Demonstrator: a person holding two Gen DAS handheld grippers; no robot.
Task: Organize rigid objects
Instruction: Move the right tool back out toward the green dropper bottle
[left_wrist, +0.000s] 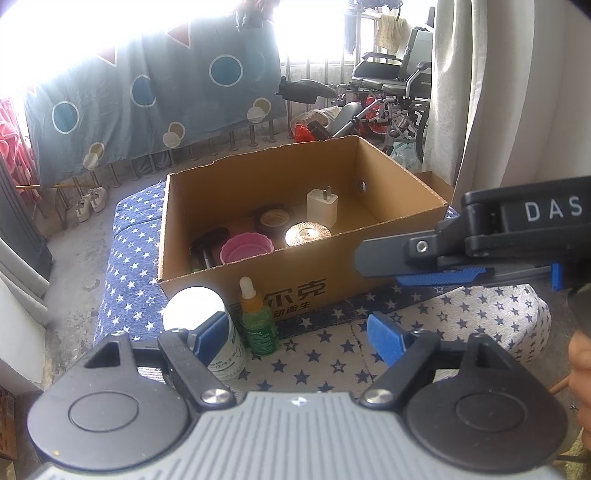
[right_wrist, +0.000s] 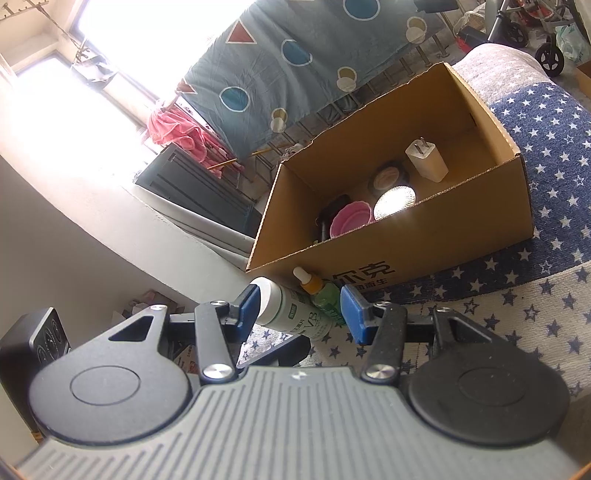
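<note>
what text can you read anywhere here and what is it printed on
"DAS" on the right gripper, seen in the left wrist view.
"尔克" on the cardboard box front; smaller line beneath unreadable.
"VB" on the white bottle; the rest is blurred.
Green dropper bottle label: too small.

Your left hand-held gripper (left_wrist: 297, 334) has a grey ribbed body at the bottom edge, flanked by two round black housings with a circle pressed into each. Black link bars run forward from silver screw heads to the fingers, which end in blue pads (left_wrist: 384, 338). A small diamond mark sits on the middle of the ribbed body. Your right hand-held gripper (right_wrist: 299, 314) is built the same: grey ribs, black discs, silver screws, blue pads (right_wrist: 354, 314). Seen from the side in your left camera, it shows white letters "DAS" on a black arm and a blue ridged pad along a dark rail.
</note>
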